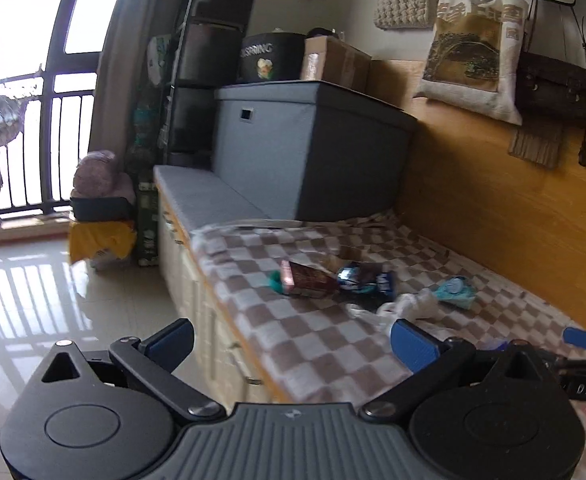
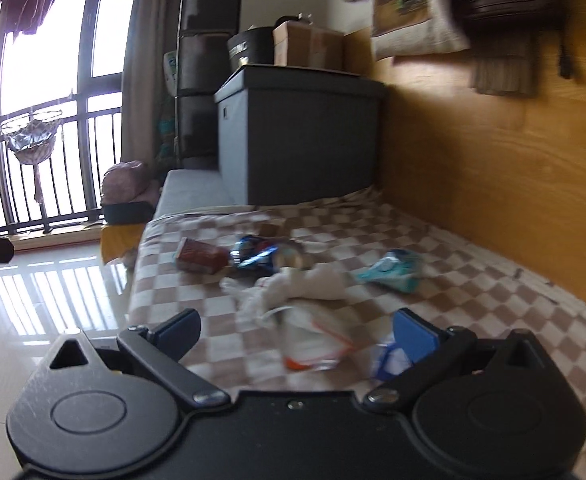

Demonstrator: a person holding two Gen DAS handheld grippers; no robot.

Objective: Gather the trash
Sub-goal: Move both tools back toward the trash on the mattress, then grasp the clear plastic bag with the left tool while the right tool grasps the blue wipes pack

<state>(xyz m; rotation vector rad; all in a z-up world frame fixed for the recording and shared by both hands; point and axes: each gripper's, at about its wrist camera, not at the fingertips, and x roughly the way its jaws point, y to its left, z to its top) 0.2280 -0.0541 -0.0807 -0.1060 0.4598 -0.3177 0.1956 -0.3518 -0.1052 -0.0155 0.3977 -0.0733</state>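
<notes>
Trash lies scattered on a checkered blanket over a bench. There is a brown carton, a crumpled blue wrapper, white tissue and a teal packet. A clear wrapper with an orange edge and a blue scrap lie closest to my right gripper, which is open just short of them. My left gripper is open above the blanket's near edge, holding nothing. A blue fingertip of the right gripper shows at the left wrist view's right edge.
A dark grey storage box stands at the bench's far end, with a cardboard box on top. A wooden wall panel with hanging bags runs along the right. Glossy tiled floor and a balcony railing lie left.
</notes>
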